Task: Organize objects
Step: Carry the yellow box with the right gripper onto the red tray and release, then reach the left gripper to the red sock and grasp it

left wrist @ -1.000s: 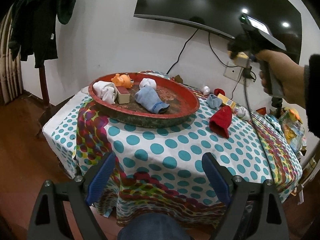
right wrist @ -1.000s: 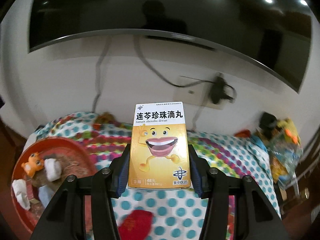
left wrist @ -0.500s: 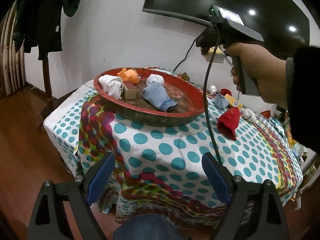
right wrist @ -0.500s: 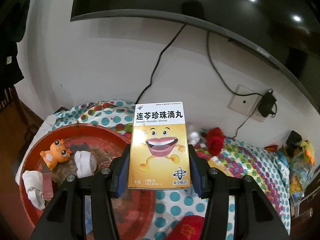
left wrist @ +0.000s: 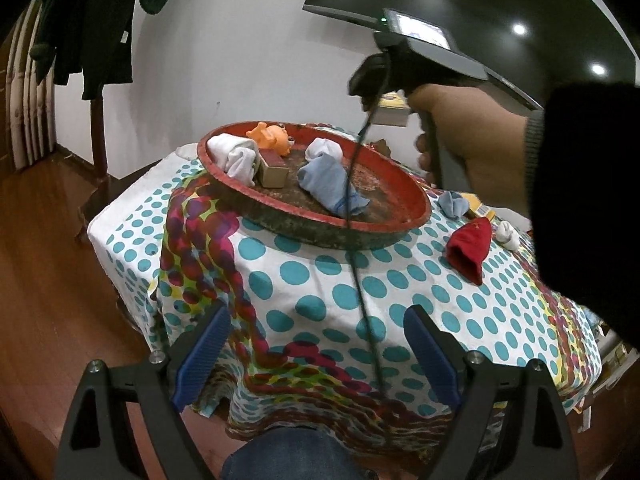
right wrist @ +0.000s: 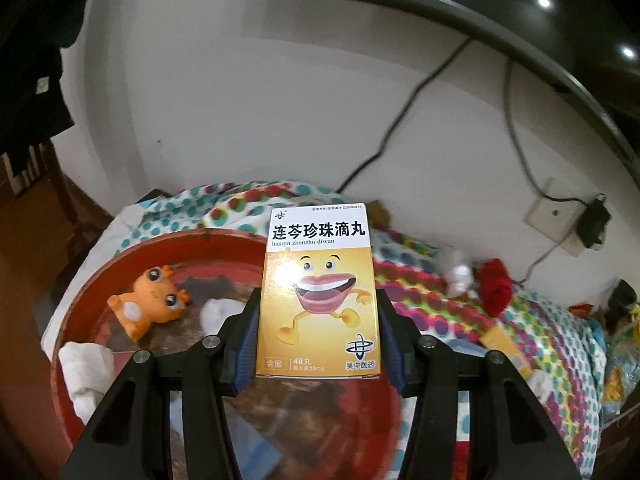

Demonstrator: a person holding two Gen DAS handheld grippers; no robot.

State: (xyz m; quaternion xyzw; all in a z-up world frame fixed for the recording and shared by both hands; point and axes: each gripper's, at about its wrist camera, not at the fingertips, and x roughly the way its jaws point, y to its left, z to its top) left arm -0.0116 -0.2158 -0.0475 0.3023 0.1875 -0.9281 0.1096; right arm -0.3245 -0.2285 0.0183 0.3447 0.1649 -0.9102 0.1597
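We see the right hand-held gripper (right wrist: 318, 336) pinching a yellow medicine box (right wrist: 318, 292) by its two long side edges, blue pads pressed flat against it. The box stands upright in the grip, long axis running straight away from the camera along the fingers, white title band at the far end, printed cartoon face toward the lens. It hangs in the air above the round red tray (right wrist: 70, 320), over the tray's right-hand part in the right wrist view. In the left wrist view the box (left wrist: 394, 114) shows only as a pale edge under the gripper body, held by a hand (left wrist: 476, 140) in a dark sleeve, above the far rim of the tray (left wrist: 320, 232). Inside the tray we see an orange toy frog (right wrist: 148, 300), a white rolled cloth (left wrist: 238, 156), a small brown box (left wrist: 272, 168) and a blue sock (left wrist: 330, 184). The tray sits on a surface covered by a teal-dotted cloth (left wrist: 332, 292). A red sock (left wrist: 470, 248) lies on the cloth right of the tray, well apart from it. The left hand-held gripper (left wrist: 316, 348) is spread wide, nothing between its pads, low at the near edge of the surface.
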